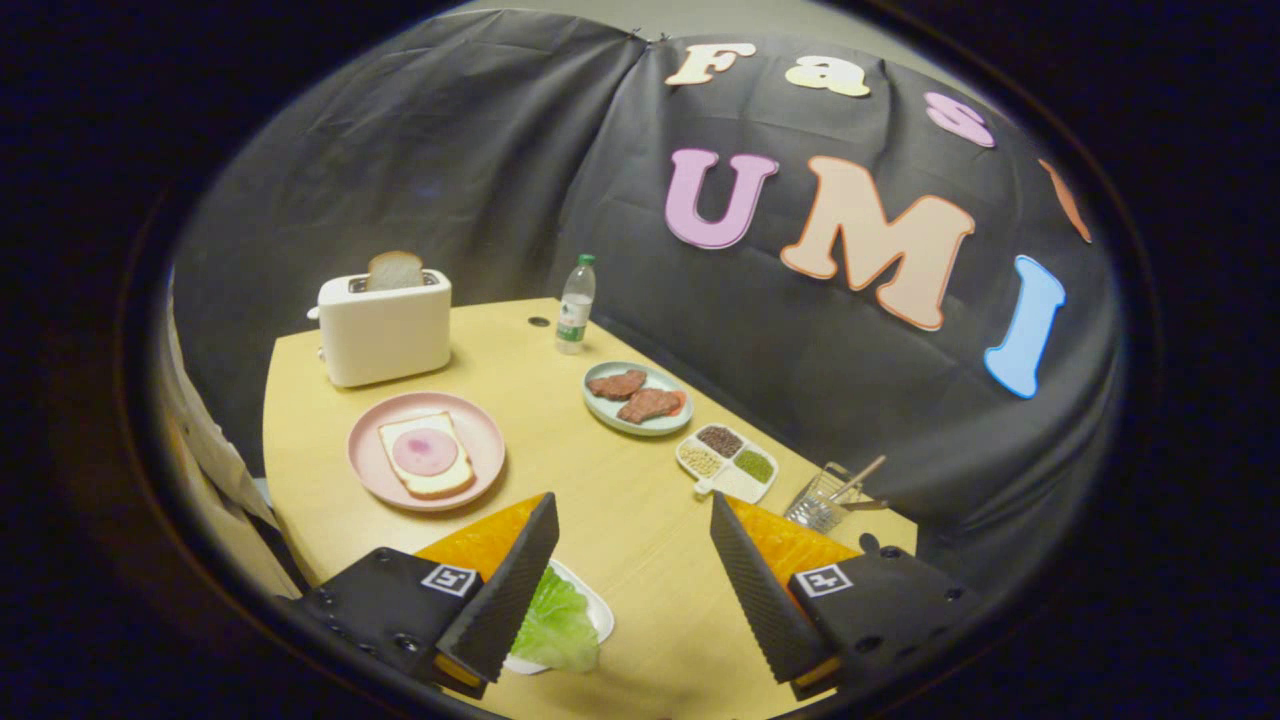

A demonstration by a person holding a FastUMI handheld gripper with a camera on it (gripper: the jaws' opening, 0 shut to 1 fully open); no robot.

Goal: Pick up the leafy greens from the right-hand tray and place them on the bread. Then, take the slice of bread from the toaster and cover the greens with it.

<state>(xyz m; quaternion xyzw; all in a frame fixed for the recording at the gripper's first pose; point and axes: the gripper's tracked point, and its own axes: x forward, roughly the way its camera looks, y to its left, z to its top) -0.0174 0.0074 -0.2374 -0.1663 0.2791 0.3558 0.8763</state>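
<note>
Currently the hand-held gripper (635,570) hung spread and empty over the surface (620,500); greens (560,625) sat beside one finger, pickup likely pending.

Wooden table (640,520); toaster (385,325), bottle (575,305), pink plate (485,440), trays.

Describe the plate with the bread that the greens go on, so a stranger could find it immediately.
Start at the white toaster on the wooden table. Just in front sits a pink plate, beyond the open gripper. Unlike the grey-green plate of meat, it carries bread with a pink slice.
</note>
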